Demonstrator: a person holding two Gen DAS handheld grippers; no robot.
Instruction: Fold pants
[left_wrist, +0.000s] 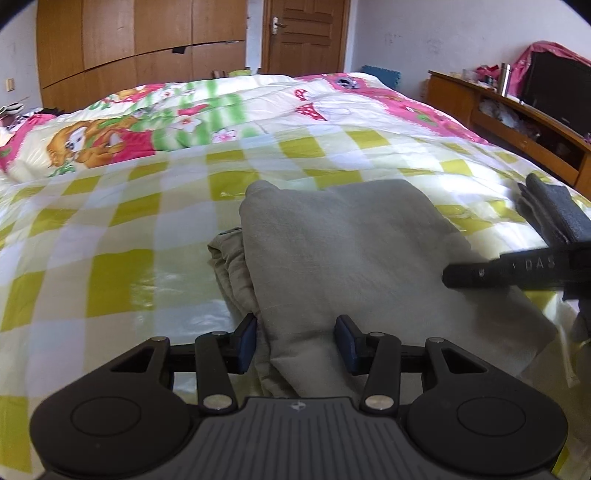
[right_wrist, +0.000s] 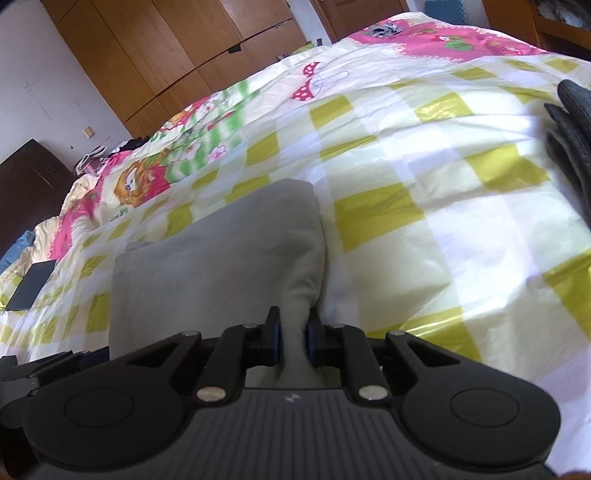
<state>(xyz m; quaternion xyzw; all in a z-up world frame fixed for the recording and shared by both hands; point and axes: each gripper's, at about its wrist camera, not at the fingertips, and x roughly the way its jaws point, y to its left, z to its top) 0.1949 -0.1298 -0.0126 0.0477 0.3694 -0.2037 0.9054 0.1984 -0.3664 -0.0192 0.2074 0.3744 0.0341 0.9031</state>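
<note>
While the folded grey pants (left_wrist: 343, 254) lie at centre frame on the checked bed (left_wrist: 110, 229), the left gripper (left_wrist: 295, 345) has its fingers spread around their near edge. The right gripper (right_wrist: 293, 339) pinches a fold. A dark glove (left_wrist: 546, 210) lies at right; a wardrobe (left_wrist: 140, 40) stands upper left.

Legible text: the letters "DAS", partly blurred, were read on the black right gripper (left_wrist: 517, 271) in the left wrist view. Nothing else was legible.
</note>
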